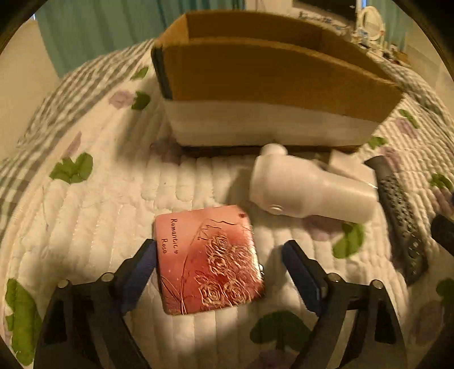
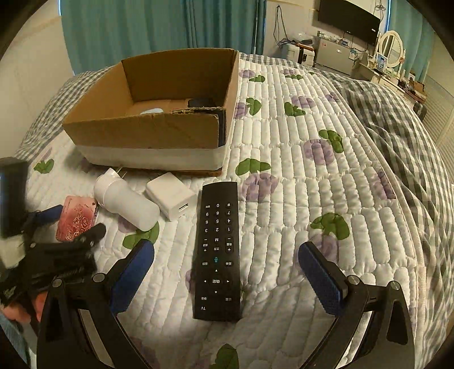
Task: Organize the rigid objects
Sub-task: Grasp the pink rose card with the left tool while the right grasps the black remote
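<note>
The things were laid out on a bed [image 2: 298, 176] covered by a white quilted spread printed with green leaves and pale purple flowers; a grey-and-white checked blanket [image 2: 397, 119] was bunched along its far side. Teal curtains [image 2: 159, 28] were hung behind the bed, and a dark wall screen [image 2: 349, 17], a small grey fridge [image 2: 334, 58] and an oval white-framed mirror [image 2: 393, 48] on a cluttered dresser were seen at the back of the room.

An open cardboard box [image 2: 159, 125], banded in white along its base, was set on the bed beyond the loose things; a dark item and a pale one were glimpsed inside, too hidden to be named. Before the box, a white plug-in device [image 1: 306, 190] was lying on its side, with a white charger block [image 2: 171, 195] just beside it.

A pink case [image 1: 210, 258], embossed with roses and lettered "Romantic Rose", was lying flat between the fingers of the left gripper [image 1: 218, 264]. The gripper was spread wide: its left pad was touching, or nearly touching, the case's edge, while the other pad stood clear.

A black remote control [image 2: 217, 252] was lying lengthwise between the fingers of the right gripper [image 2: 224, 272], which was likewise spread, with neither pad touching it. Number keys were printed on the remote, and "TV" was read at its near end.
</note>
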Motion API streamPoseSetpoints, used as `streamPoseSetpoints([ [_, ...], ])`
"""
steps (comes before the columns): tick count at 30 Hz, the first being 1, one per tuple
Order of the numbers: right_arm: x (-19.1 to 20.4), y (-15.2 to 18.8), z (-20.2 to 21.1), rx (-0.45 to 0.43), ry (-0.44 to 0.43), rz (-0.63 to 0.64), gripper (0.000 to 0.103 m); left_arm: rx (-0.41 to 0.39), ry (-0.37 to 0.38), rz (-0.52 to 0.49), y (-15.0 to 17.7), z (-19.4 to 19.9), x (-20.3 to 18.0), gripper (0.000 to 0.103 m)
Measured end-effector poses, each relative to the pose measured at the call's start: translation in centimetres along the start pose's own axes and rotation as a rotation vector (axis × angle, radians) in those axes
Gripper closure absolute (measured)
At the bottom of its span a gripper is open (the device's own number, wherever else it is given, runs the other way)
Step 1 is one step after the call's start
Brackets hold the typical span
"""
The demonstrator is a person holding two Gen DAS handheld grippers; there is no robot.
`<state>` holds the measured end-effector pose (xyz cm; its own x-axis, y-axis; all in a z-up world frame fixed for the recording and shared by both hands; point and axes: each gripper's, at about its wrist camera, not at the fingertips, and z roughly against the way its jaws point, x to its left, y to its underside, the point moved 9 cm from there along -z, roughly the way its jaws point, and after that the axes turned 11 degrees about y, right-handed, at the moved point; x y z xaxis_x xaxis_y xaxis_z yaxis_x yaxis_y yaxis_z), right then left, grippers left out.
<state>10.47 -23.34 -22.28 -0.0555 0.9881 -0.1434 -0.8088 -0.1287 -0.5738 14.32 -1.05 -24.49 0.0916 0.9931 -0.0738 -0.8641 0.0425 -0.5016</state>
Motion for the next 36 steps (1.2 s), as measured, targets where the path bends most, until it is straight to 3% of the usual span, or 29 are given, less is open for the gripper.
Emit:
streamPoseSetpoints([
  [8,0.2,0.1,-0.1,0.002,-0.006,0.005,0.001,0.038,-0.022,-0.011,-0.1,-1.4,-0.1,0.013],
  [10,0.2,0.2,-0.2,0.008,-0.009,0.004,0.002,0.037,-0.006,-0.013,0.0,-1.2,-0.2,0.019],
  [11,0.2,0.2,-0.3,0.011,-0.011,0.004,0.004,0.03,0.006,-0.013,0.0,-0.9,-0.3,0.032],
  [19,0.5,0.7,-1.8,0.079,-0.028,0.021,0.014,-0.007,0.127,-0.01,-0.1,2.2,-0.7,0.033],
  [22,0.8,0.9,-2.9,0.115,-0.036,0.027,0.015,-0.034,0.134,-0.02,-0.3,3.8,-0.8,0.033],
  [31,1.7,1.4,-6.4,0.218,-0.03,0.036,0.043,-0.091,0.138,-0.026,-1.7,5.8,-1.6,0.033],
  [33,1.7,1.3,-6.3,0.215,-0.024,0.046,0.06,-0.096,0.139,-0.027,-1.1,6.1,-1.6,0.033],
  [36,1.6,1.3,-6.0,0.199,-0.013,0.047,0.062,-0.108,0.148,-0.028,-0.9,6.5,-1.8,0.033],
])
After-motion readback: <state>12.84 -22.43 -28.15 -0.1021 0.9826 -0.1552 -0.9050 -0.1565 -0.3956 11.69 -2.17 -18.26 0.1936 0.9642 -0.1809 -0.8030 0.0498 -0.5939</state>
